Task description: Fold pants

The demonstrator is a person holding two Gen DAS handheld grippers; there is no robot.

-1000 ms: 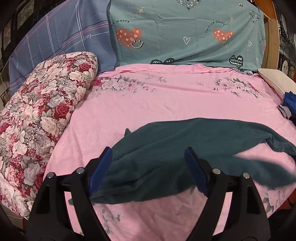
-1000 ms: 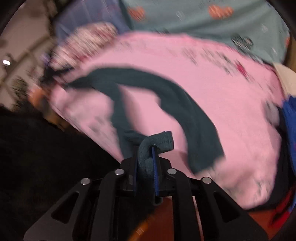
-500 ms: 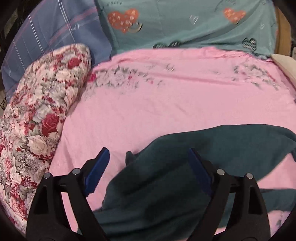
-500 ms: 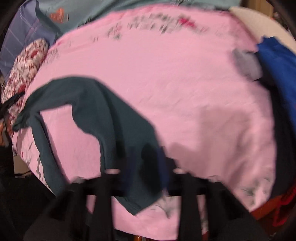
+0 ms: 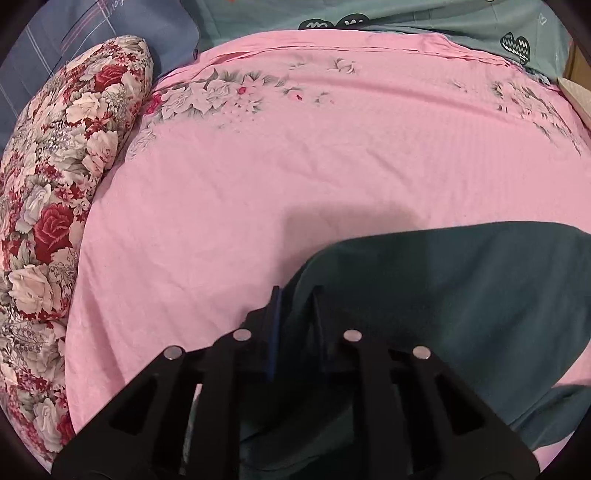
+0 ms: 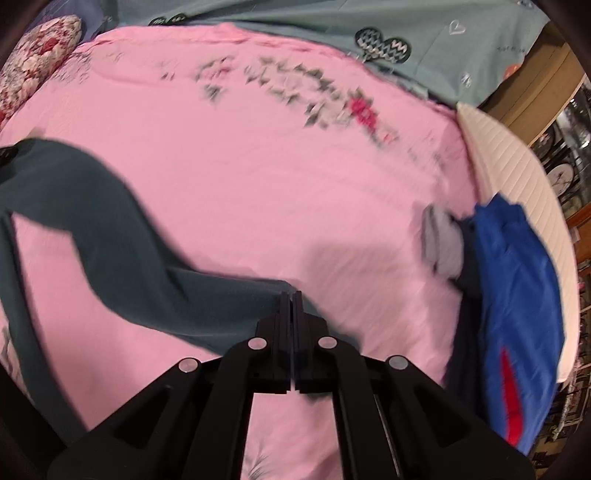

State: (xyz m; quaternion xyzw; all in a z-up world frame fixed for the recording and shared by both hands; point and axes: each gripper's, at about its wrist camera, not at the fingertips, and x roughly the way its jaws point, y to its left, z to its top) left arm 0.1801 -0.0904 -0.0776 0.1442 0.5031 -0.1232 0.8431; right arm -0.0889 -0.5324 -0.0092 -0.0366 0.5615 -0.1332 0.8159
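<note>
Dark teal pants (image 5: pixel 461 295) lie on the pink floral bed sheet (image 5: pixel 295 166). In the left wrist view my left gripper (image 5: pixel 295 295) is shut on a fold of the pants at their left end. In the right wrist view the pants (image 6: pixel 110 240) stretch from the left edge to my right gripper (image 6: pixel 291 295), which is shut on the end of one leg, low over the sheet (image 6: pixel 277 166).
A floral pillow (image 5: pixel 55 203) lies along the left edge of the bed. Teal heart-print bedding (image 6: pixel 332 26) lies at the back. A blue garment (image 6: pixel 517 295), a grey cloth (image 6: pixel 443 240) and a white pillow (image 6: pixel 517 166) lie at the right.
My left gripper was open over the pants and has shut on them. My right gripper has swung the held leg end to the right across the bed.
</note>
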